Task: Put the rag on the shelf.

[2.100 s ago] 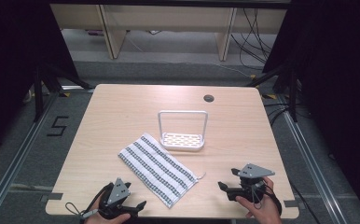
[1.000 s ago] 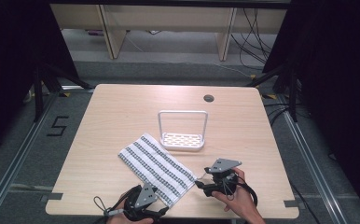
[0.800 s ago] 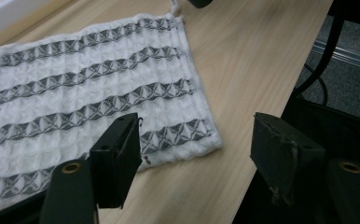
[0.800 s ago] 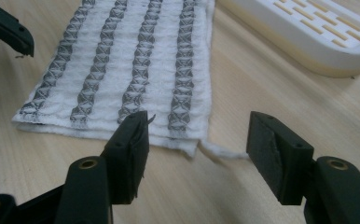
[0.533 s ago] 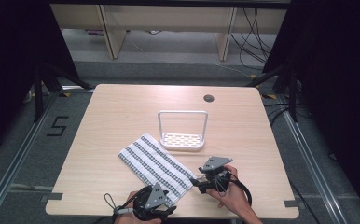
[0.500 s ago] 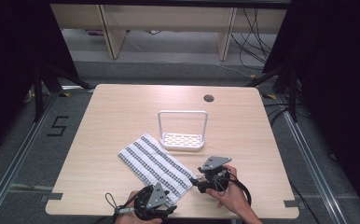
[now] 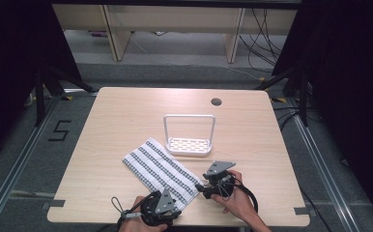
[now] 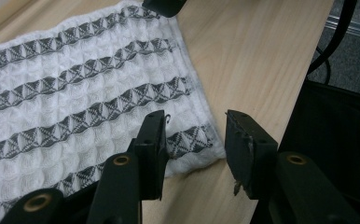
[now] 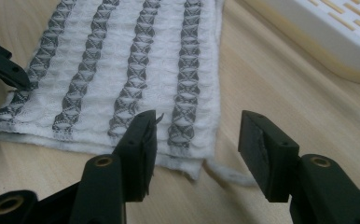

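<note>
left gripper (image 7: 172,211): we see it at the near table edge, left of the other hand; jaws part open and just been closing, straddling the towel's near corner, pads not yet pressing on it
left gripper view: corner of the towel (image 8: 187,140) lies between the two jaws, cloth running off up-left; bare table (image 8: 248,60) to the right of it
towel (image 7: 160,168): striped white/grey, lying flat on the table (image 7: 126,116), near-centre; long axis runs diagonally from far-left to near-right, stripes run along that axis; its near short edge faces the person
towel vs jaws: we judge this is the key relation, the near short edge sits between the two hands, one corner per gripper, cloth stretching away from both
nearer hand: we rate both about equal; left on the nearest corner, right on the corner toward the rack
rack (image 7: 188,140): white, with a hoop handle, just beyond the towel's far-right side, apart from it
right gripper (image 7: 205,186): right of the towel's near end; jaws part open and just been closing, the towel's corner (image 9: 187,140) between them, nothing clamped yet
right gripper view: a loose thread (image 9: 229,176) trails from that corner on the wood; rack edge (image 9: 318,42) top right
next move, our guess: close on both corners, lift the short edge
</note>
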Action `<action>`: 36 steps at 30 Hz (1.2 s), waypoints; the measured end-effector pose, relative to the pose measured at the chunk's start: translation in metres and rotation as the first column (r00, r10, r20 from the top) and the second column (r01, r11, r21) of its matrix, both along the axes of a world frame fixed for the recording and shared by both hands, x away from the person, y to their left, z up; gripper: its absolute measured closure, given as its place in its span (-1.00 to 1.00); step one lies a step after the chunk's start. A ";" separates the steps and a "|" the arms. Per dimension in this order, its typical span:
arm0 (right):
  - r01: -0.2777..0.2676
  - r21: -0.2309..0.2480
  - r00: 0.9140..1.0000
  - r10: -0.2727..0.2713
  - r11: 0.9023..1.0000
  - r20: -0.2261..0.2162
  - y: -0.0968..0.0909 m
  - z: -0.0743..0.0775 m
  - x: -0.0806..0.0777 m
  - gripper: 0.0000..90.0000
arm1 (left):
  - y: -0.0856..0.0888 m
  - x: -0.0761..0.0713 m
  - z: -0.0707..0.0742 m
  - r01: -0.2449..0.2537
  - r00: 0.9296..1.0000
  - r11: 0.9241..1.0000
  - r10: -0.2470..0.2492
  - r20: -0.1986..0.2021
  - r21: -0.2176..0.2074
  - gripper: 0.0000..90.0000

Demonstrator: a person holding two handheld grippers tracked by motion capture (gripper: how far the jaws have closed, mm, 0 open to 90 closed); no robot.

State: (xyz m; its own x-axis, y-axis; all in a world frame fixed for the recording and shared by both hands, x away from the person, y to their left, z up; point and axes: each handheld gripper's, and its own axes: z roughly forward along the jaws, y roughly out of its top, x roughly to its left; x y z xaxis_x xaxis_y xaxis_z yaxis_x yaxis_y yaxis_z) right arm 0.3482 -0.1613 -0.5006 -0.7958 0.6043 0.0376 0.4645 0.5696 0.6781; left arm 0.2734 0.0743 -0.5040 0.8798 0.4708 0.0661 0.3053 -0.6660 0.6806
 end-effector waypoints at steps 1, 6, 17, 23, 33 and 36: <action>-0.005 -0.015 1.000 0.005 1.000 -0.009 0.000 0.001 0.000 0.09 | 0.000 -0.001 0.000 -0.002 1.000 1.000 0.002 -0.006 0.003 0.32; -0.006 -0.024 1.000 0.006 1.000 -0.014 0.001 -0.003 0.000 0.19 | -0.001 0.000 -0.002 0.010 1.000 1.000 -0.010 0.002 0.018 0.39; -0.028 -0.030 0.999 0.027 0.999 -0.031 0.004 -0.004 -0.004 0.80 | -0.002 -0.001 -0.003 0.022 0.999 1.000 -0.023 0.027 0.019 0.81; -0.022 -0.001 0.998 0.022 1.000 -0.055 0.003 -0.003 -0.004 0.91 | 0.001 0.000 0.001 0.015 1.000 1.000 -0.015 0.020 0.019 0.90; -0.023 0.079 0.999 0.027 0.997 -0.047 -0.001 0.008 -0.005 0.92 | 0.008 0.001 0.013 0.011 1.000 0.999 -0.010 0.021 -0.039 0.91; -0.028 0.098 0.999 0.032 0.995 -0.043 -0.001 0.013 -0.006 0.92 | 0.011 0.002 0.019 0.010 0.999 0.999 -0.009 0.031 -0.049 0.91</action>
State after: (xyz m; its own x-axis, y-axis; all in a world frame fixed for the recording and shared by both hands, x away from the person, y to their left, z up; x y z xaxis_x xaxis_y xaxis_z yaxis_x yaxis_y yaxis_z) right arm 0.3419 -0.1619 -0.4877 -0.8097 0.5721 0.1307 0.4791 0.5159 0.7102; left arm 0.2752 0.0855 -0.4852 0.8820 0.4659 0.0707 0.2773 -0.6343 0.7216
